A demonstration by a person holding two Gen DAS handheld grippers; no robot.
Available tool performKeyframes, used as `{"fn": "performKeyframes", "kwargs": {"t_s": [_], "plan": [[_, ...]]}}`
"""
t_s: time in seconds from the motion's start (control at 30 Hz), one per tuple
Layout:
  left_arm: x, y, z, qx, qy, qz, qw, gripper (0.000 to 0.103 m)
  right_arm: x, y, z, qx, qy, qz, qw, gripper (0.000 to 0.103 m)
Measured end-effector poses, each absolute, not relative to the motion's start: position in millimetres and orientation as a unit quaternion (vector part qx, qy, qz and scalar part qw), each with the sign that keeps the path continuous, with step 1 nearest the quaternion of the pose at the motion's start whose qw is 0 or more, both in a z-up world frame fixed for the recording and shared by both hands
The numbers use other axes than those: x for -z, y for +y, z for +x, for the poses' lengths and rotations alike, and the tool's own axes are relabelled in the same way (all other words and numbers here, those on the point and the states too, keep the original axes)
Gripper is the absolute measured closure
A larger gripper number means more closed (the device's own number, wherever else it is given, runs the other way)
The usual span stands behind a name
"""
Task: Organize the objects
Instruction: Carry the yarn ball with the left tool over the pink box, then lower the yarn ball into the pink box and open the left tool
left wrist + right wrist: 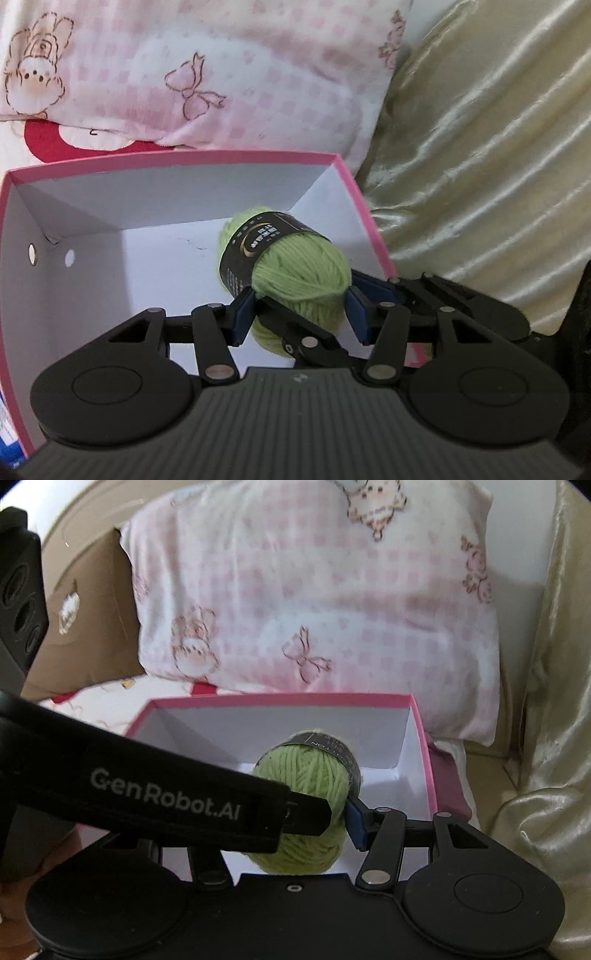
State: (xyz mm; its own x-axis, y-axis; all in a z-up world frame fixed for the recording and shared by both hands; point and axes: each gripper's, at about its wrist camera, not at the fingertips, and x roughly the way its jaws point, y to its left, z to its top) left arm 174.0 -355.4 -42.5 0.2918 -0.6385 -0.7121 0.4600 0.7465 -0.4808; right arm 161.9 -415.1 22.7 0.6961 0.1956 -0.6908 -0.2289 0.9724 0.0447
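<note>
Both tongs grip one ball of green yarn (295, 280), soft and ropy with a glossy black paper band, held above the open pink box (177, 159) with its smooth white cardboard inside. The left tongs (299, 310) are partly closed, blue pads pressed into the wool at 3 and 9 o'clock. The right tongs (314, 819) seem closed on it too; only the pad at 3 o'clock shows, the other hidden behind the left arm. At 12 o'clock lies a plump pink-checked pillow (314, 602), with shiny cream satin cloth (491, 166) at 2 o'clock.
</note>
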Motion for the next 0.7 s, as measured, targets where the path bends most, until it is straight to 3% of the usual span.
{"fn": "performKeyframes", "kwargs": {"t_s": [0.17,0.37,0.43,0.47,0.53,0.6,0.7], "plan": [[52,-360,185,0.342,0.496,-0.09,0.793,0.053,-12,-393,163,-0.087,0.346,-0.104,0.928,0.046],[60,-363,192,0.339,0.507,-0.091,0.787,0.056,-6,-400,169,-0.094,0.36,-0.1,0.923,0.046],[61,-363,191,0.339,0.506,-0.089,0.789,0.057,-7,-405,169,-0.108,0.365,-0.095,0.92,0.042],[61,-363,192,0.342,0.504,-0.09,0.788,0.057,-8,-407,166,-0.114,0.364,-0.092,0.92,0.036],[61,-361,192,0.347,0.499,-0.096,0.788,0.057,-10,-411,159,-0.126,0.355,-0.095,0.921,0.034],[60,-360,189,0.357,0.478,-0.099,0.796,0.059,-10,-410,151,-0.133,0.35,-0.116,0.92,0.036],[58,-366,185,0.352,0.472,-0.07,0.805,0.06,-5,-403,147,-0.119,0.345,-0.159,0.917,0.056]]}}
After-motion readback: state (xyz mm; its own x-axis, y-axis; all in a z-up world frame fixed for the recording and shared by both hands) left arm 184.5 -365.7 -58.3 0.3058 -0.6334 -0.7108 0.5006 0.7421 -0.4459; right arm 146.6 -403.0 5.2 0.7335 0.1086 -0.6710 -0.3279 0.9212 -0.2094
